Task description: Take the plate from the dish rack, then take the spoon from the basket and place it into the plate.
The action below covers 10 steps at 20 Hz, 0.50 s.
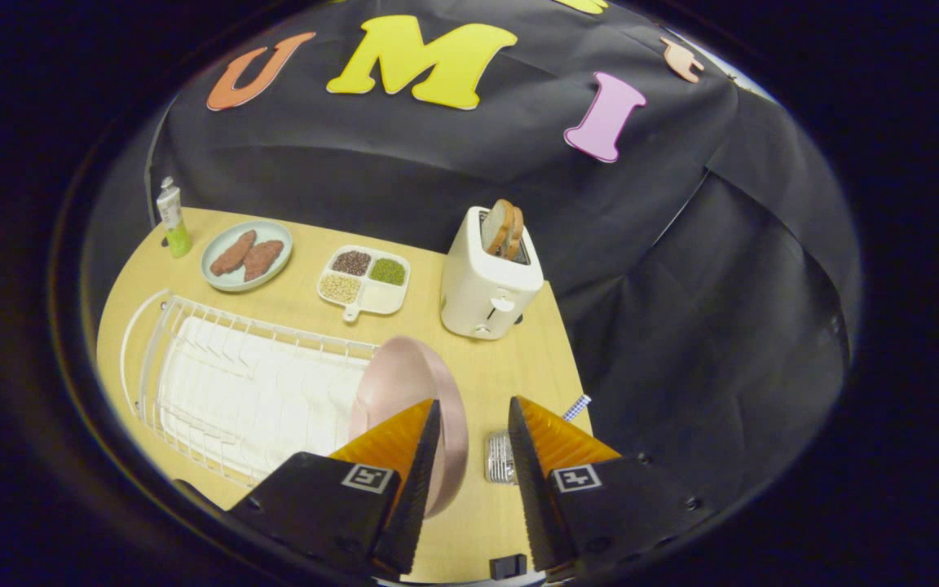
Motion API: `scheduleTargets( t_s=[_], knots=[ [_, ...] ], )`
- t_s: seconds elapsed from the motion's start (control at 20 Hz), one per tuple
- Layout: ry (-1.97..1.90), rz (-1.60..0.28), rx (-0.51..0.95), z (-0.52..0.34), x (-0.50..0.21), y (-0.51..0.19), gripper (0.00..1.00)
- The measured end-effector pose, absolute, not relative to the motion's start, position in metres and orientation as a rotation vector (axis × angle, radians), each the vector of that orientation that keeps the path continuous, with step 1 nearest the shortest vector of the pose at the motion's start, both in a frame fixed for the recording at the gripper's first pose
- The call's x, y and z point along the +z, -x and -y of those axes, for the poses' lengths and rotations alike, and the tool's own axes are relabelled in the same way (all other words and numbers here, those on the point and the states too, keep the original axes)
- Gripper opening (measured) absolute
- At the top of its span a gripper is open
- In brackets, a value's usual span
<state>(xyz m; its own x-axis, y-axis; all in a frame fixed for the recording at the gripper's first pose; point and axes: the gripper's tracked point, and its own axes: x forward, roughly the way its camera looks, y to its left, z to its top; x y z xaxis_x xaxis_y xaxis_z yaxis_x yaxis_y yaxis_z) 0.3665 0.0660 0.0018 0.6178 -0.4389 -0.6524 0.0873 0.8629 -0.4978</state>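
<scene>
While the claw (473,416) hangs above the near part of the desk (518,367), its two fingers stand apart with a clear gap between them and press on nothing; the pink plate (404,383) stands on its edge at the right end of the white dish rack (225,383), just beside the left finger, whose tip covers part of the plate's rim, though I cannot tell if they touch; the rack lies along the left side of the desk, with a white cloth under its wires; a small metal basket (500,458) sits on the desk between the fingers, close to the right one, and what is inside it is too small to tell; beyond the fingers, a white toaster (486,285) with bread slices (504,228) stands near the far right corner; along the far edge are a divided tray of grains (365,277), a plate with two brown pieces of food (246,255), and a tube (174,218) at the far left corner.
</scene>
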Motion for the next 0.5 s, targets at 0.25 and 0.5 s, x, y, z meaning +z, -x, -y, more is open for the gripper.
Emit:
scheduleTargets(
  t_s=[0.25,0.5],
  knots=[
    [0.528,-0.969,-0.444,-0.06,-0.017,-0.363,0.21],
    [0.594,-0.973,-0.471,-0.066,-0.015,-0.357,0.19]
  ],
)
